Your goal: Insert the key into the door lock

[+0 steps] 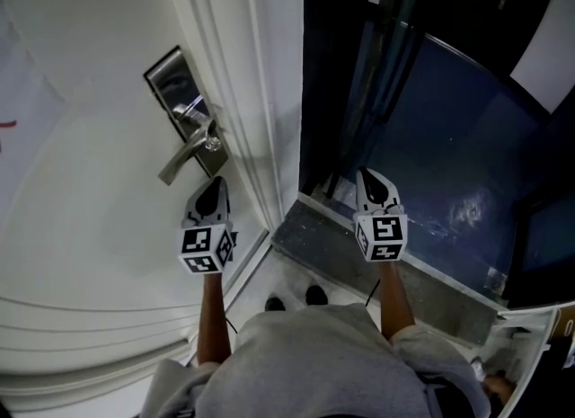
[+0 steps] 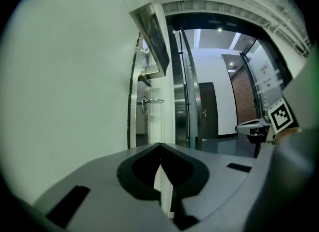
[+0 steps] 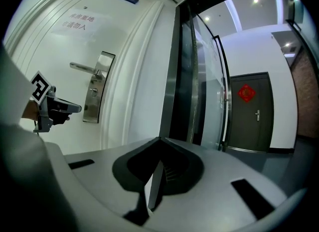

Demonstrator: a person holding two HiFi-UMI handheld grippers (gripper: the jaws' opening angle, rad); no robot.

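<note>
A steel lock plate [image 1: 177, 93] with a lever handle [image 1: 184, 157] sits on the white door [image 1: 81, 182]. A key on a ring [image 1: 212, 144] sticks out of the lock below the handle, and it also shows in the left gripper view as the key [image 2: 149, 101]. My left gripper [image 1: 213, 187] is just below the handle and apart from the key. Its jaws are shut with nothing between them, as on the left gripper [image 2: 159, 146] in its own view. My right gripper [image 1: 373, 178] is held over the doorway, away from the lock. It is shut and empty in its own view, right gripper [image 3: 159, 138].
The door stands open onto a corridor with a dark blue floor [image 1: 449, 137]. A grey threshold [image 1: 332, 236] runs under my right gripper. A glass panel with metal frames [image 3: 204, 76] stands to the right of the door edge. A dark door [image 3: 249, 111] closes the far wall.
</note>
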